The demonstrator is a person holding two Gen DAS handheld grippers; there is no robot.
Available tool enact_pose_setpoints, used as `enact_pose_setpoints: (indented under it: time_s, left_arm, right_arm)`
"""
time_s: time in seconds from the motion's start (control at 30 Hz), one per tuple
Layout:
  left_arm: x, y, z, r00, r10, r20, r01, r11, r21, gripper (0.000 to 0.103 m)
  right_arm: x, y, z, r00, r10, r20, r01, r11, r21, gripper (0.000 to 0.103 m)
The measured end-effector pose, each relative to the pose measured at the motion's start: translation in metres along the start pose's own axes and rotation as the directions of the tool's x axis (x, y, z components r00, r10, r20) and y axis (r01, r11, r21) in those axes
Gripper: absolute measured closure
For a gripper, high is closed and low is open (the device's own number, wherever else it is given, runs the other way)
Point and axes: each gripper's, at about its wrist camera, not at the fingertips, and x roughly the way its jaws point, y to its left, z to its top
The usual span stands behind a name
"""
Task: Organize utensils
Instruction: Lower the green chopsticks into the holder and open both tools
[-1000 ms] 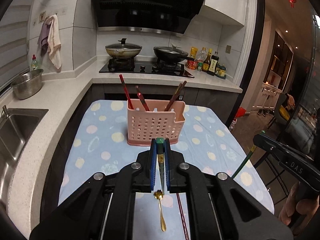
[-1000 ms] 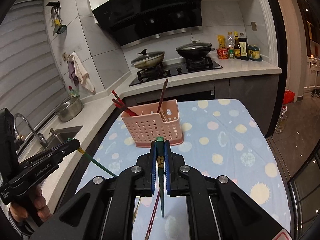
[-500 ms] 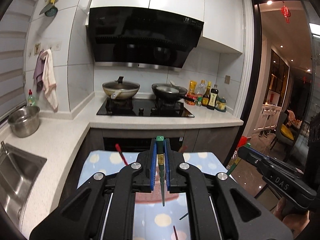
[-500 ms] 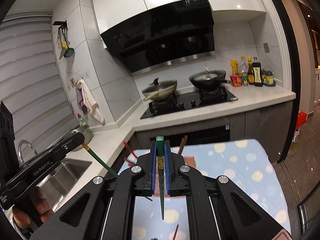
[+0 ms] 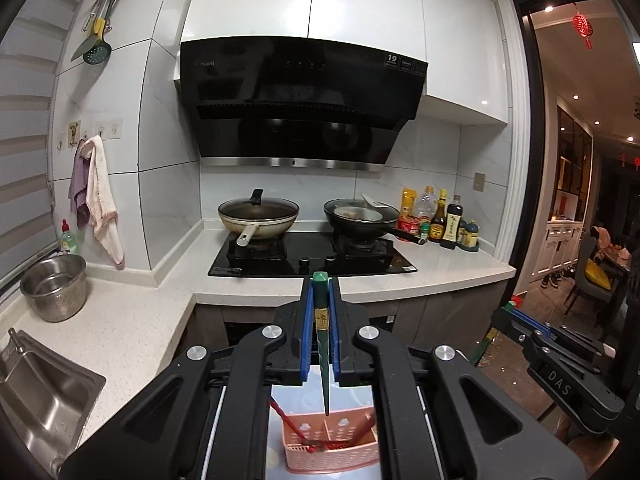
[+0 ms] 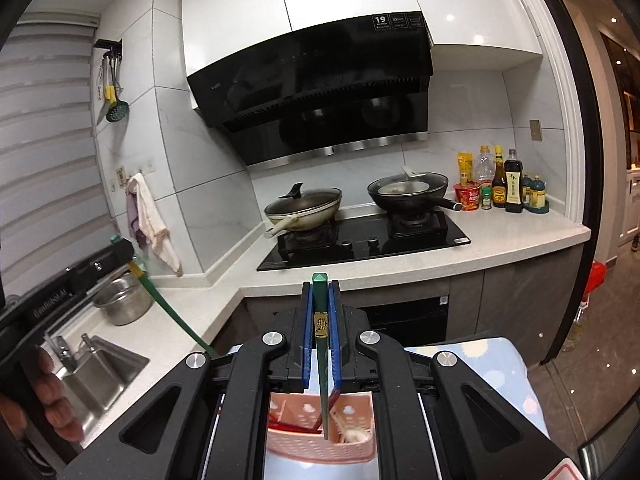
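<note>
The left gripper [image 5: 320, 300] has its blue-padded fingers [image 5: 306, 328] closed narrowly on a green chopstick [image 5: 323, 360], which hangs point down. Its tip sits above the pink utensil basket [image 5: 332, 454], over the basket's middle divider; whether it is inside the rim cannot be told. Red chopsticks [image 5: 288, 424] lean inside the basket toward its left end, and another reddish stick leans toward its right end.

The right gripper [image 6: 320, 300] likewise clamps a second green chopstick [image 6: 322, 376] between its fingers [image 6: 307, 328], point down, a gold label showing on the shaft just above the basket. In the right wrist view the tip overlaps the pink utensil basket [image 6: 320, 448] near its centre, and red chopsticks [image 6: 292, 426] lie in the basket's left part. The basket stands on a tabletop covered by a blue dotted cloth [image 6: 516, 372].

Beyond the basket, the stove [image 5: 312, 258] carries a lidded cream wok [image 5: 258, 216] and a black pan [image 5: 360, 220]. Sauce bottles [image 5: 444, 220] stand right of the stove, and a steel bowl [image 5: 54, 292] sits well to the basket's left, near the sink [image 5: 36, 392].

In the right wrist view the left gripper [image 6: 72, 280] appears left of the basket with its green chopstick [image 6: 172, 316] slanting down.
</note>
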Motion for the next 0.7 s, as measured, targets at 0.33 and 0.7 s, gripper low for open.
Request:
enact_pose_setpoints:
  time_s: [0.33, 0.7]
  left_arm:
    - [0.046, 0.02, -0.032, 0.994, 0.032, -0.104, -0.033, 0.999, -0.01, 0.096]
    - [0.069, 0.026, -0.064, 0.982, 0.037, -0.188, -0.042, 0.999, -0.026, 0.095]
  right_arm:
    - [0.055, -0.009, -0.027, 0.995, -0.031, -0.09, 0.03, 0.999, -0.015, 0.096]
    - [0.084, -0.01, -0.056, 0.984, -0.041, -0.171, 0.037, 0.999, -0.025, 0.095]
